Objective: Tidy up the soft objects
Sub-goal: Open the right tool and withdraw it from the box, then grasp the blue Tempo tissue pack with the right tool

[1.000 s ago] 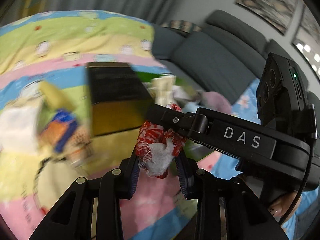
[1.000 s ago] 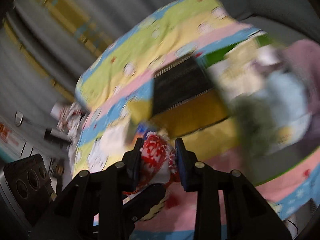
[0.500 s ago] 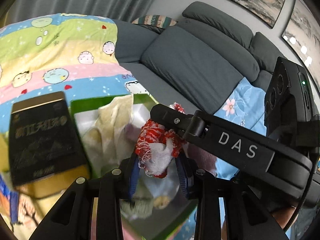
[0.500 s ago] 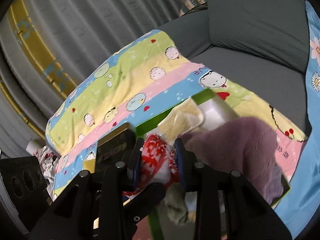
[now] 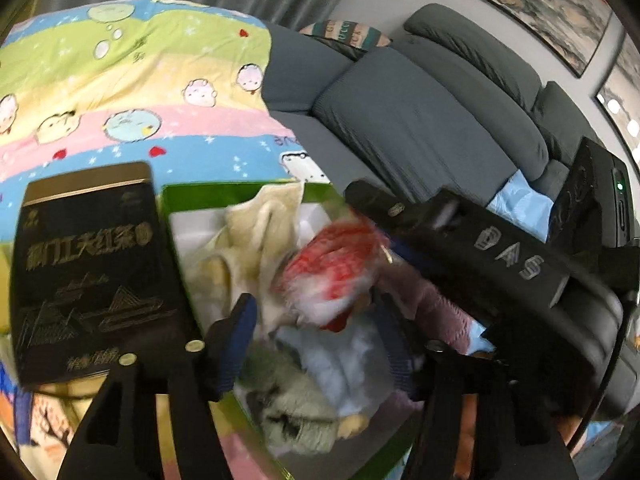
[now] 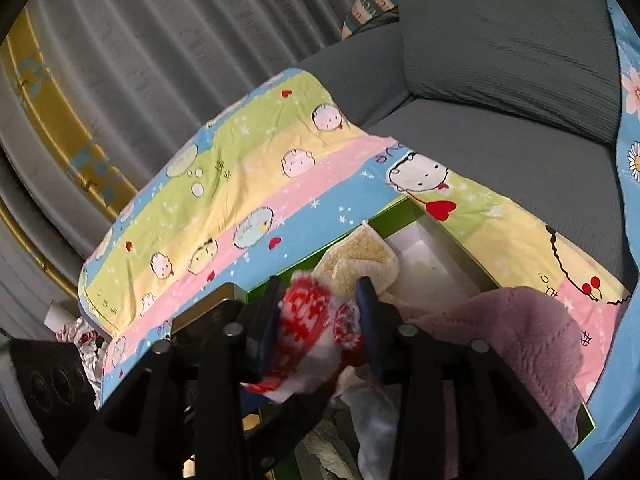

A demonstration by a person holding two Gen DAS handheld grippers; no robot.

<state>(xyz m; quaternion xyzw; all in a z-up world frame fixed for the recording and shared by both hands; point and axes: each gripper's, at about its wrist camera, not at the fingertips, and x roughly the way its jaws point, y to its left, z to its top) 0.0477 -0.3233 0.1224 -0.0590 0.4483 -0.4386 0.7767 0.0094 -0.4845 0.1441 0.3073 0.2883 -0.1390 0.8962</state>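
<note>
Red-and-white knit sock (image 5: 332, 268) hangs over the green box (image 6: 394, 210) of soft items, between both hand-held grippers. The left hand-held gripper (image 5: 316, 340) and right hand-held gripper (image 6: 318, 320) have fingers spread, sock loose. Judged light, floppy, non-fragile; pinch mid-bunch.

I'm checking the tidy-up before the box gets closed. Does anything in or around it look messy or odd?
The green box is heaped: a pink knit bulges over its near rim and a cream cloth pokes above its far edge. The red-and-white knit piece sits between the wide-open jaws of both grippers, frayed white stuffing showing.
</note>
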